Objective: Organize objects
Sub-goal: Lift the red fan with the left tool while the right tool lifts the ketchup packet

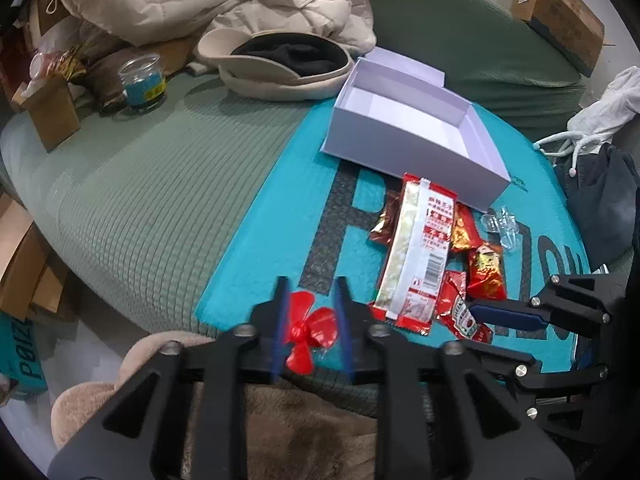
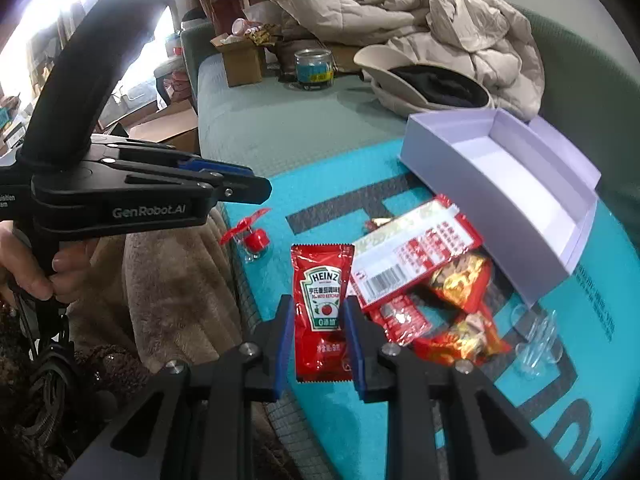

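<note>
A: What do I have under the left gripper (image 1: 310, 320)?

B: A small red propeller (image 1: 308, 334) with curved plastic blades, lying at the near edge of the teal mailer bag (image 1: 272, 248). My left jaws stand narrow, one blue pad on either side of it. I cannot tell whether the pads touch it.

A: And the right gripper (image 2: 316, 340)?

B: Its jaws are narrow too, framing a red ketchup packet (image 2: 322, 312) that lies flat on the bag. Its lower corners sit behind the pads, so I cannot see whether it is pinched.

A: Does one camera give me more?

B: The right wrist view shows the propeller (image 2: 250, 234) side-on, with a round red hub, and the left gripper (image 2: 240, 188) above it, apart from it, with a hand (image 2: 28, 264) on its handle. The left wrist view shows the blades from above instead.

A: Around them?

B: A long red and white wrapper (image 1: 416, 248) overlaps several foil snack packets (image 1: 486, 272), and an open white box (image 1: 416, 128) sits just beyond them. Some clear plastic pieces (image 2: 536, 340) lie near the box; their shape is hard to make out.
</note>
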